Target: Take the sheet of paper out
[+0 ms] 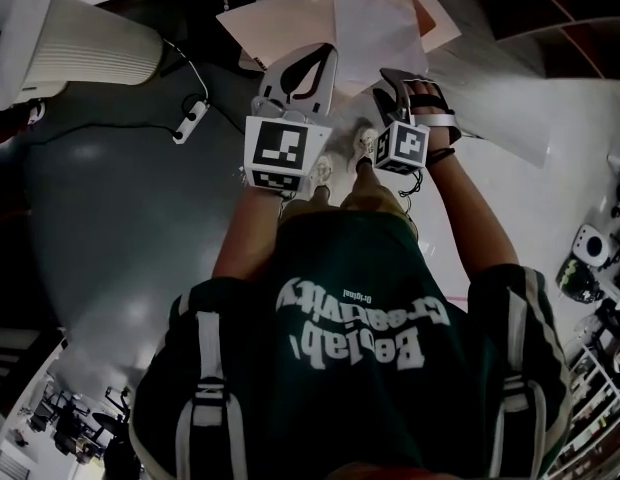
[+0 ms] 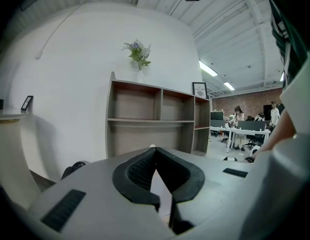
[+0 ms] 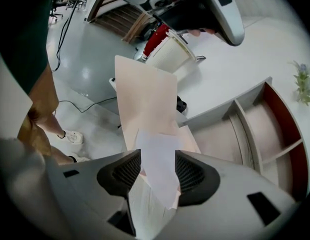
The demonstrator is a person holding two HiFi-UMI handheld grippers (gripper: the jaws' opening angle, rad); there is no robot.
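Note:
A peach envelope (image 1: 280,18) is held out in front of me, and a white sheet of paper (image 1: 375,33) lies over its right side. My left gripper (image 1: 328,50) reaches the envelope's near edge. In the left gripper view its jaws (image 2: 155,151) meet at the tips, with a pale strip showing in the gap behind them. In the right gripper view the envelope (image 3: 145,94) stands up ahead and the white sheet (image 3: 155,176) sticks out of it toward me. My right gripper (image 3: 157,154) is open, and the sheet passes loosely between its pads.
A white ribbed drum (image 1: 90,38) and a cable with a switch (image 1: 190,118) lie at the left on the grey floor. A wooden shelf unit (image 2: 155,119) stands against the white wall with a vase (image 2: 139,56) on top. The person's shoes (image 1: 340,158) are below the grippers.

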